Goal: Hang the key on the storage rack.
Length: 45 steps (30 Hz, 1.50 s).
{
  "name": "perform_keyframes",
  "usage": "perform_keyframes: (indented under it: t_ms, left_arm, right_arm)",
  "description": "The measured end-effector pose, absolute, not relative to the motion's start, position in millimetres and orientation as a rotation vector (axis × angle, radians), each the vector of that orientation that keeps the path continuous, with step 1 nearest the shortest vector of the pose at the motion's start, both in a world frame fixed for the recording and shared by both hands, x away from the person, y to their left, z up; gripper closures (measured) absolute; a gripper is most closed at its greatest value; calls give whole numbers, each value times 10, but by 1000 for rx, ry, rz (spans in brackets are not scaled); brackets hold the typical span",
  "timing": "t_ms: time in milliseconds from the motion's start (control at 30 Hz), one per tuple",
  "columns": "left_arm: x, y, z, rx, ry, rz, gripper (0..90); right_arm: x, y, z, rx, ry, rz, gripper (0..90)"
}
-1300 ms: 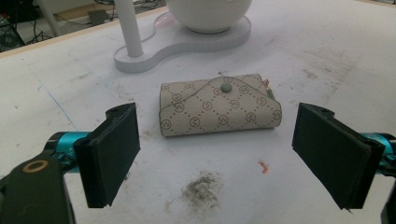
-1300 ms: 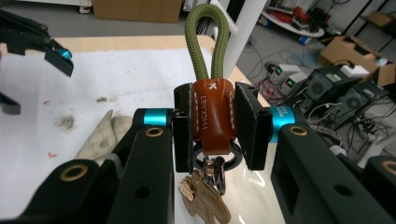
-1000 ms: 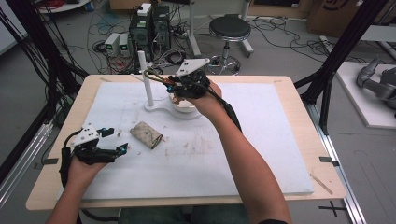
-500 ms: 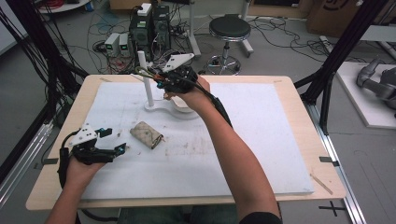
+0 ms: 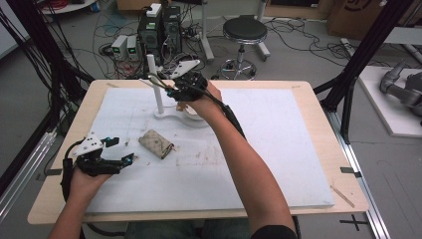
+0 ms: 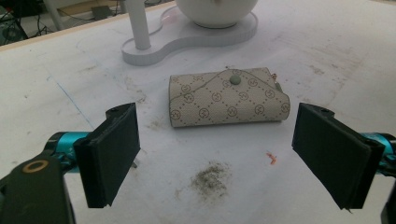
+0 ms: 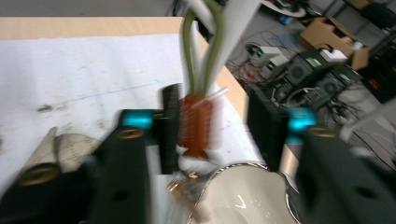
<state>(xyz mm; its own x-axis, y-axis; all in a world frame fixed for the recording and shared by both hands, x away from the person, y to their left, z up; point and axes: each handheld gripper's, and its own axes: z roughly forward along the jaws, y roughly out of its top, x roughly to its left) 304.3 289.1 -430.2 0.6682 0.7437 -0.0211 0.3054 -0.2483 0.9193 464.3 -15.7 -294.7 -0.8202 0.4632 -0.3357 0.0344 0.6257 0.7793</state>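
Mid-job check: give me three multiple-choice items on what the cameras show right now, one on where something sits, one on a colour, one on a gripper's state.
1. Where does the pouch lie?
A. in the bowl
B. flat on the white mat, ahead of the left gripper
C. hung on the post

2. What colour is the ribbed piece between the right gripper's jaws?
A. orange-brown
B. blue
C. white

3. How do the left gripper's jaws stand?
A. shut on the pouch
B. shut on nothing
C. wide open, apart from the pouch

Answers: 1 B, the left gripper view shows it lying on the mat, short of the stand. 2 A, the right gripper view shows that colour under a green loop. 3 C, both pads sit either side with bare mat between them and the pouch.
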Motion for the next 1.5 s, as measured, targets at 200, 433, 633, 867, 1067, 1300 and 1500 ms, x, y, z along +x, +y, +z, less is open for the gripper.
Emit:
perform_keyframes:
  t_ms: [200, 433, 633, 867, 1067, 1300, 1500]
  left_arm:
    - [3040, 2891, -4307, 1827, 830, 513, 150]
    - [3033, 2871, -4300, 1826, 829, 512, 150]
    - [3040, 2857, -4293, 1825, 829, 512, 150]
    - [3079, 2836, -4312, 1823, 829, 499, 150]
    - [3074, 2840, -4298, 1816, 825, 503, 150]
    - [3107, 2801, -4295, 1811, 823, 498, 150]
    - [3143, 2744, -4300, 1821, 812, 488, 150]
  right_arm:
    - [4616, -225, -2932, 439, 2326, 1107, 410]
    - [4467, -507, -2883, 484, 2322, 1141, 322]
    - [4298, -780, -2890, 489, 2297, 1197, 309]
    - [4089, -1182, -3037, 551, 2271, 1237, 292]
    - [3895, -1613, -3191, 630, 2251, 1252, 282]
    - [3659, -2072, -3341, 717, 2187, 1275, 266]
    - [3480, -2355, -3493, 782, 2142, 1294, 255]
